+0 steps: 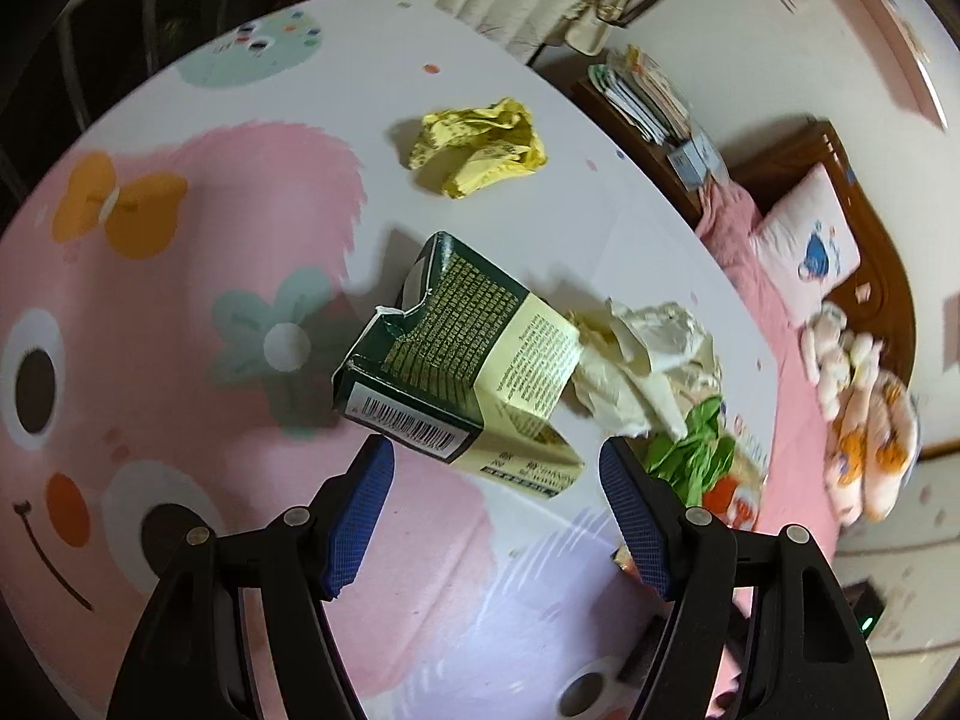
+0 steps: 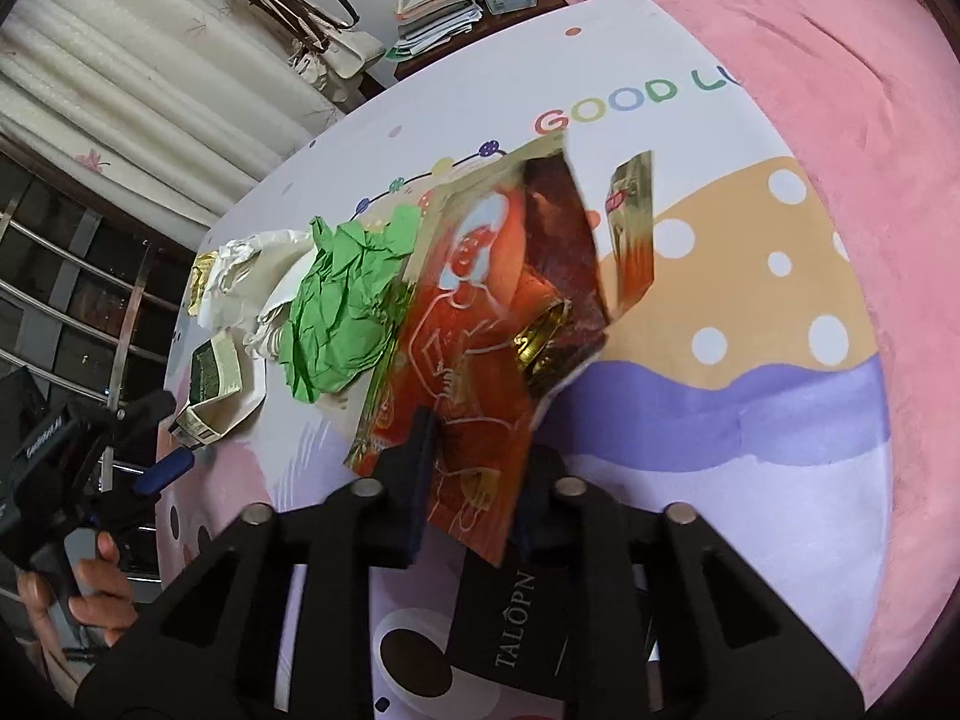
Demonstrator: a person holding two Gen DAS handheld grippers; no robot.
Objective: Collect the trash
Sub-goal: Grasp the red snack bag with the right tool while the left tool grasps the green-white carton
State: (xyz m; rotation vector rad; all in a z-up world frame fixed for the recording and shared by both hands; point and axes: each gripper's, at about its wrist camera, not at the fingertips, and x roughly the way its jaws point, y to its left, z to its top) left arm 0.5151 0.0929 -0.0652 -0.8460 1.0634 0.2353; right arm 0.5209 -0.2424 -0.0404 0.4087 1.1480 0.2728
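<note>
In the middle of the right wrist view I have the orange snack bag (image 2: 474, 360) clamped at its lower edge by my right gripper (image 2: 471, 474). Left of it lie crumpled green paper (image 2: 342, 306) and white paper (image 2: 252, 270). In the left view, the dark green carton (image 1: 456, 348) sits at centre, just above my left gripper (image 1: 498, 474), whose jaws are spread apart. A yellow wrapper (image 1: 480, 144) lies higher on the printed table (image 1: 180, 312).

A: What covered the worktop (image 1: 540, 138)?
B: A cartoon-printed cloth (image 2: 690, 420) with "GOOD" in coloured letters.
A: And beside it?
B: A bed (image 2: 810, 60) under a pink blanket, with a pillow (image 1: 807, 246) and soft toys (image 1: 864, 414). Stacked papers (image 1: 648, 96) sat on a wooden stand; pale curtains (image 2: 120, 78) hung behind.
</note>
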